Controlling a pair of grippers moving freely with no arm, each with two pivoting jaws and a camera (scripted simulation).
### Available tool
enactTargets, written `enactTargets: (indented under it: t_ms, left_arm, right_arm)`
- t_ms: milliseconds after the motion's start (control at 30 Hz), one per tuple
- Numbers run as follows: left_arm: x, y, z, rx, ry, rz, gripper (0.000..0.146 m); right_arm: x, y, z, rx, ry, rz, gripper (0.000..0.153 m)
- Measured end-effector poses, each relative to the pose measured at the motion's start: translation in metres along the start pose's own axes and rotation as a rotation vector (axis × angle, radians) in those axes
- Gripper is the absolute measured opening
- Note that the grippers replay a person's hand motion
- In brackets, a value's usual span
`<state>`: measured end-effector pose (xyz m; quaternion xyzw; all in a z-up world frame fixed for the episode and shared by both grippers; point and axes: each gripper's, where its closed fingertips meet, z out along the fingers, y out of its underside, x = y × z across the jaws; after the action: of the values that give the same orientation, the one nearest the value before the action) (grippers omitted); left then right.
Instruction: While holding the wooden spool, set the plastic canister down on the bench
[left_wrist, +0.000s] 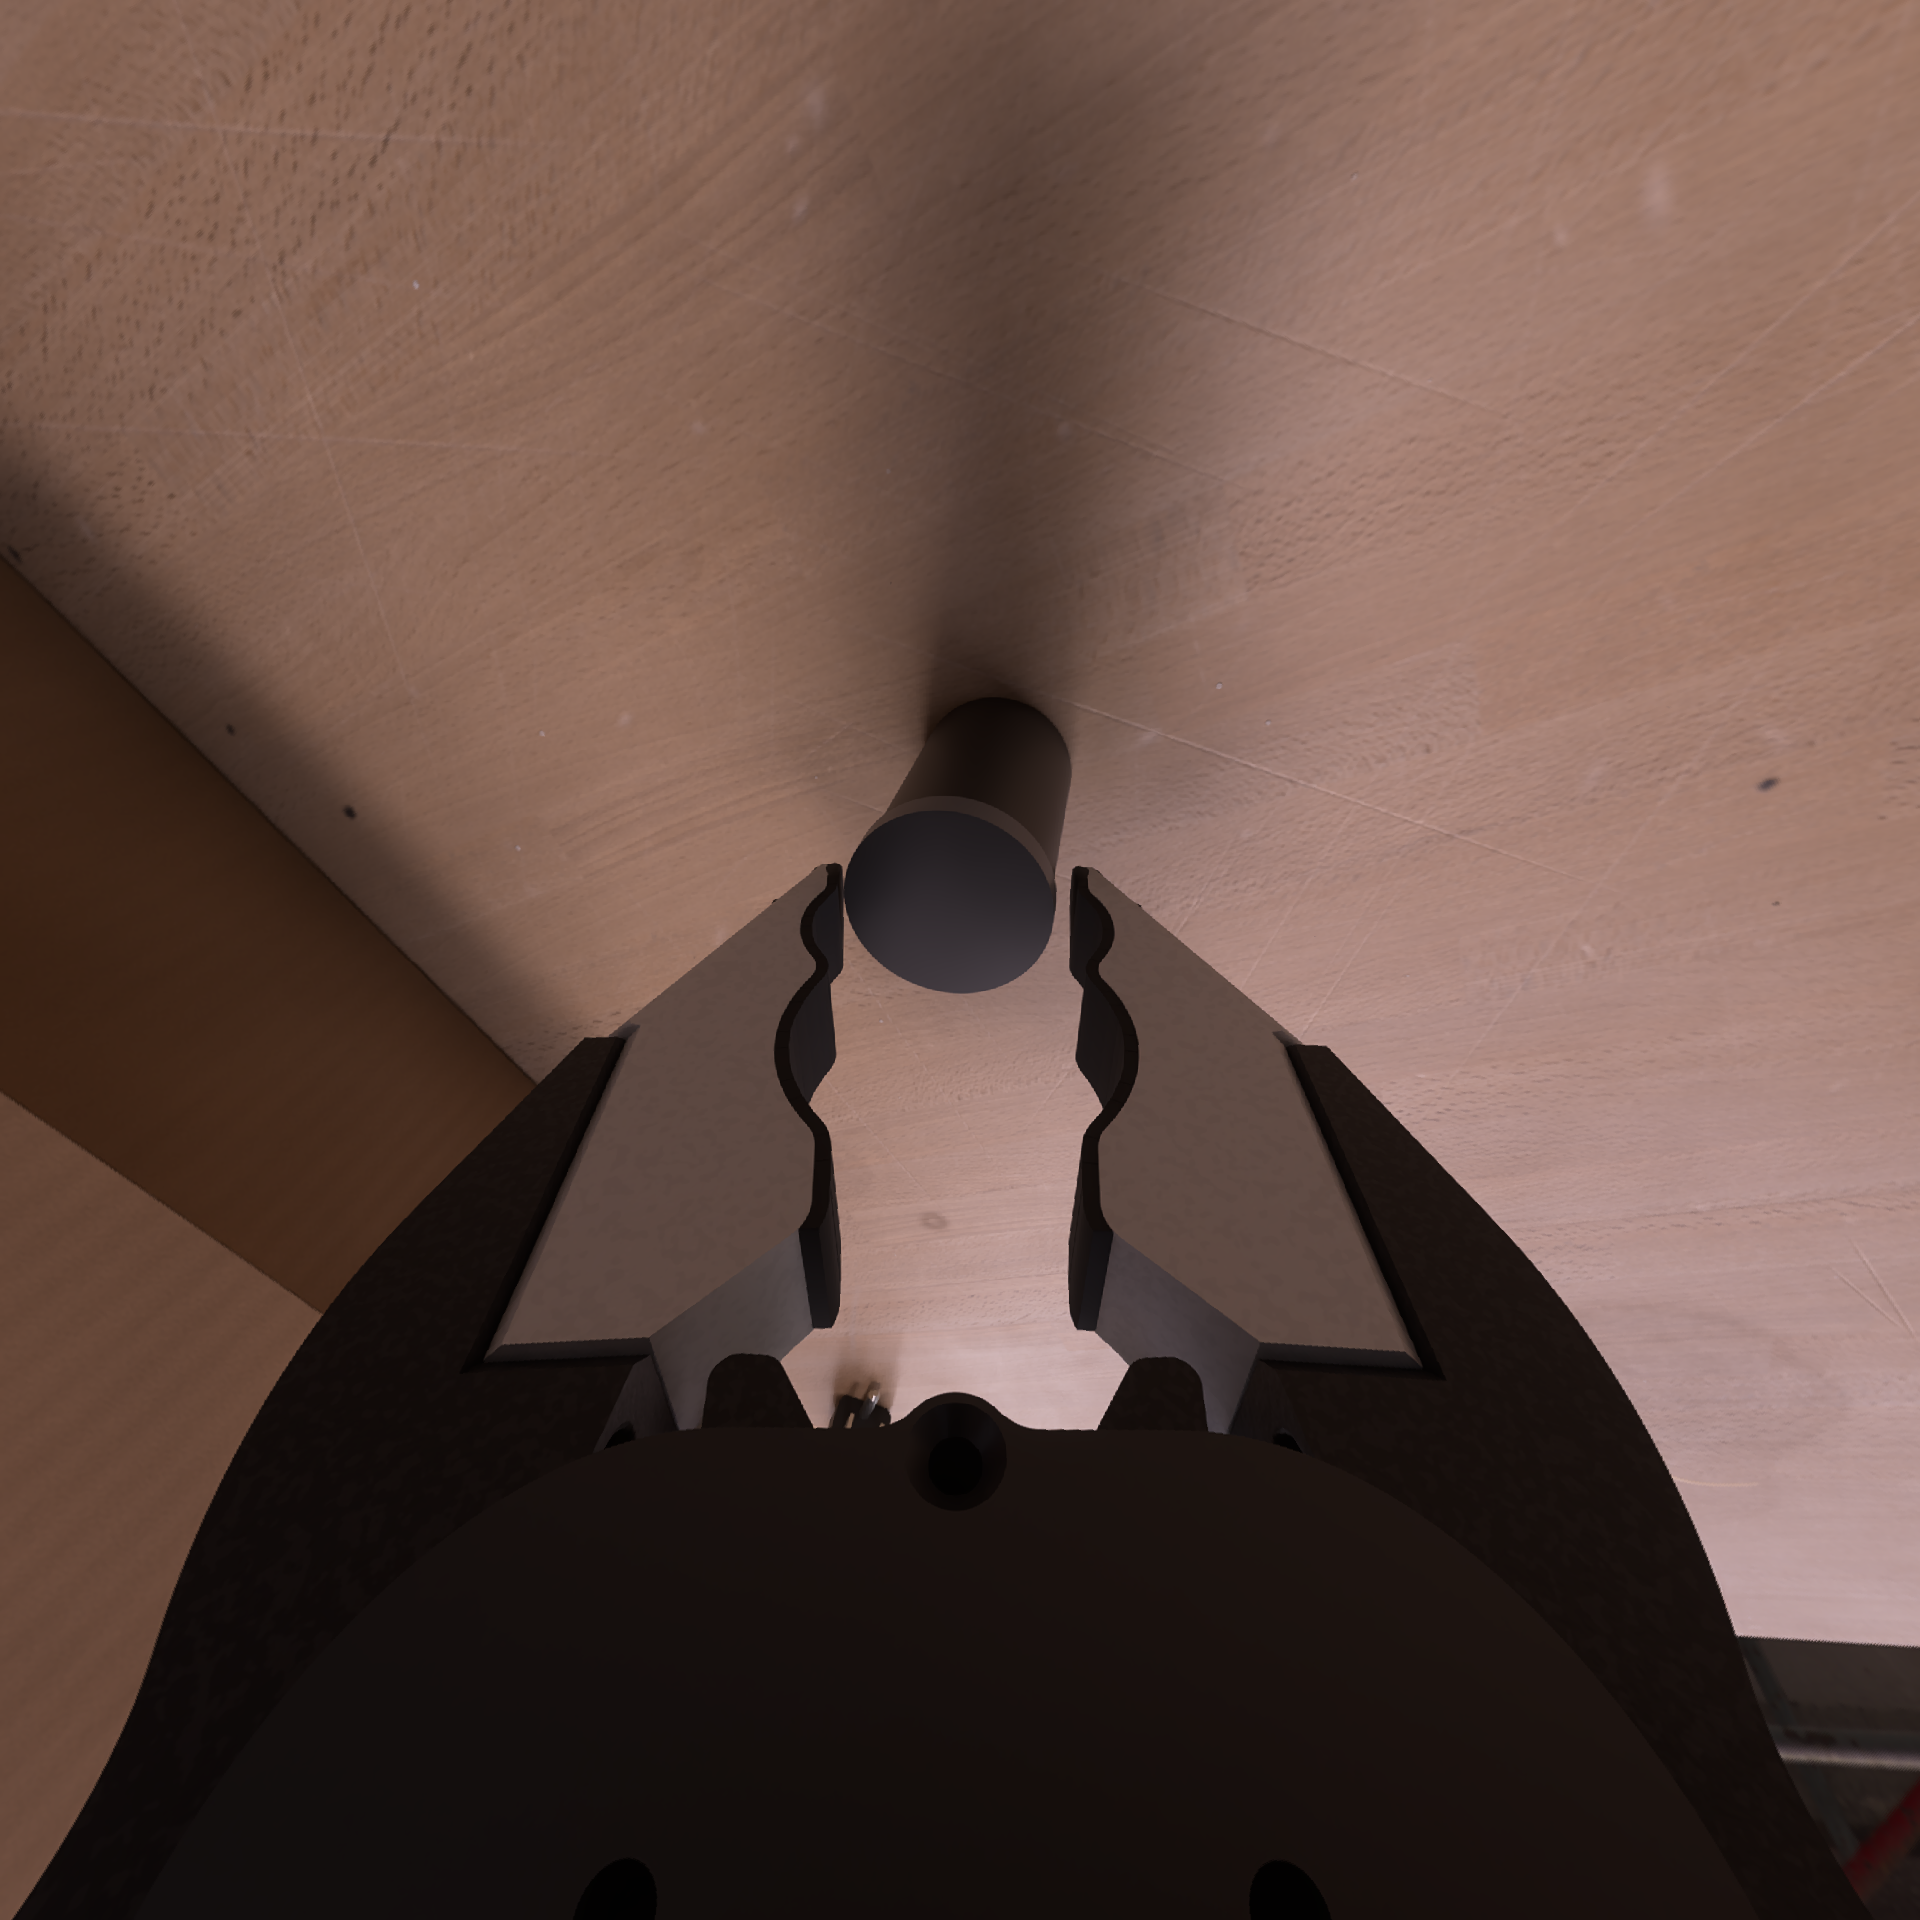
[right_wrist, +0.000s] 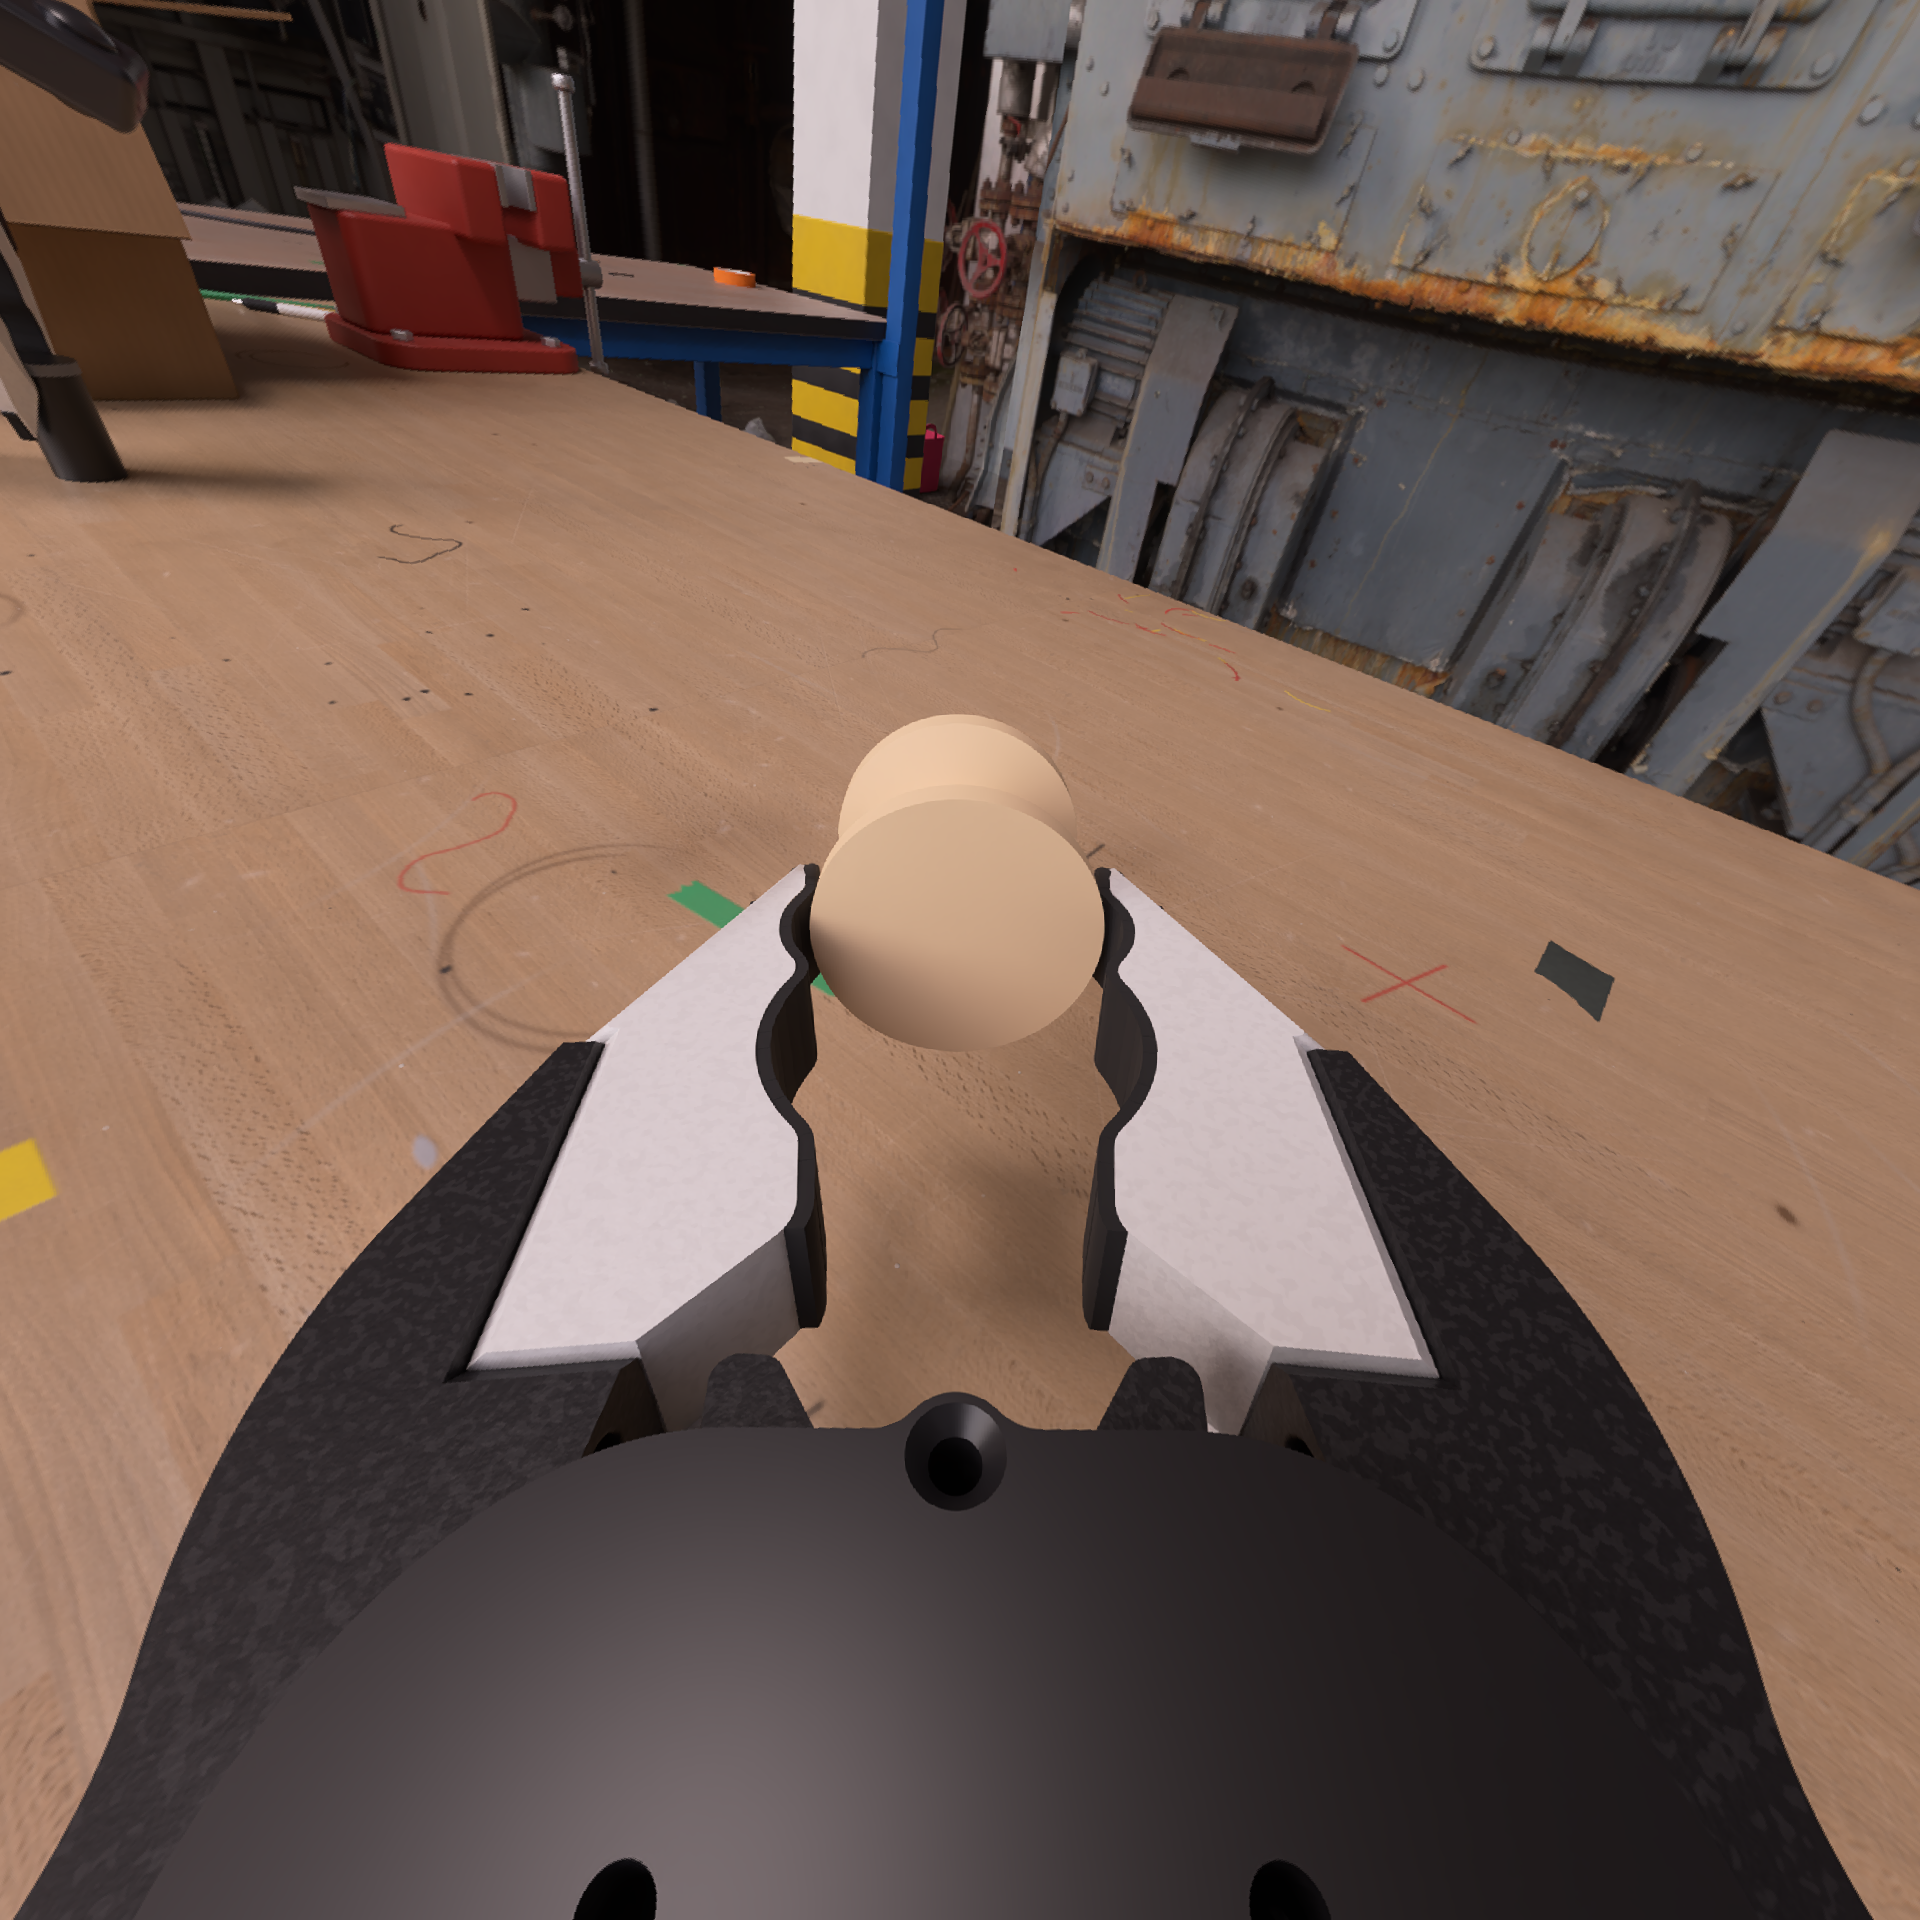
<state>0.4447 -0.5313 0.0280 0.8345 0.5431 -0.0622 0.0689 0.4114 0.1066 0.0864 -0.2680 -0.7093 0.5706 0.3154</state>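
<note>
**Left wrist view, near to far**

- Left gripper (left_wrist: 954, 899): black body, pale finger plates, dark wavy pads. It points steeply down at the bench. The jaws stand apart around the canister's top. The pad on the view's left looks to be at the cap's rim; a thin gap shows at the pad on the right, so the jaws are released rather than clamped.
- Plastic canister (left_wrist: 951, 899): dark grey cylinder, seen end-on with its round flat cap nearest. It stands upright between the fingertips, with its far end on the bench surface, in shadow.
- Bench (left_wrist: 1351, 468): pale scratched wood top, filling most of the view, with its edge running diagonally at lower left.
- Cardboard box (left_wrist: 187, 883): brown surface beyond the bench edge at left, partly shaded.

**Right wrist view, near to far**

- Right gripper (right_wrist: 956, 914): same build. The jaws are clenched on the spool's near flange, with both pads touching it.
- Wooden spool (right_wrist: 956, 914): light tan, two round flanges with a narrower waist between, axis pointing away from the camera, held clear above the bench.
- Bench top (right_wrist: 520, 1039): marked with a pencilled circle (right_wrist: 551, 935), a red cross (right_wrist: 1405, 982), green tape (right_wrist: 707, 902), yellow tape (right_wrist: 23, 1179) and a dark patch (right_wrist: 1574, 977).
- The canister (right_wrist: 78, 431) is far off at upper left, standing on the bench.
- Red vise (right_wrist: 447, 260): far left, at the bench's back edge.
- Blue post (right_wrist: 899, 239) and rusted grey metal wall (right_wrist: 1507, 312): beyond the bench.
</note>
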Motion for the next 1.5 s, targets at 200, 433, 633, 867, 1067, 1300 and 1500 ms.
enactTargets:
  t_ms: [200,433,633,867,1067,1300,1500]
  left_arm:
    - [0.002,-0.004,-0.011,0.055,0.064,-0.053,0.043]
    - [0.001,-0.016,-0.069,0.195,0.025,-0.079,0.043]
    - [0.036,-0.053,-0.122,0.297,-0.073,0.185,0.043]
    - [0.127,-0.131,-0.13,0.302,-0.143,0.733,0.043]
    - [0.183,-0.183,-0.107,0.336,-0.118,1.054,0.043]
    - [0.204,-0.199,-0.077,0.236,-0.071,1.215,0.043]
    - [0.207,-0.202,-0.062,0.208,-0.09,1.237,0.043]
  right_arm:
    - [0.0,0.0,0.001,-0.001,-0.001,0.002,0.052]
    - [0.0,0.0,0.002,-0.002,-0.001,0.001,0.052]
    - [-0.001,-0.001,0.002,0.002,-0.006,0.002,0.052]
    - [0.0,-0.002,0.0,0.012,-0.005,0.009,0.052]
    - [0.001,-0.001,0.001,0.005,-0.006,0.011,0.052]
    - [0.0,0.0,0.0,-0.003,-0.009,0.011,0.052]
    - [0.0,0.001,0.0,-0.009,-0.011,0.011,0.052]
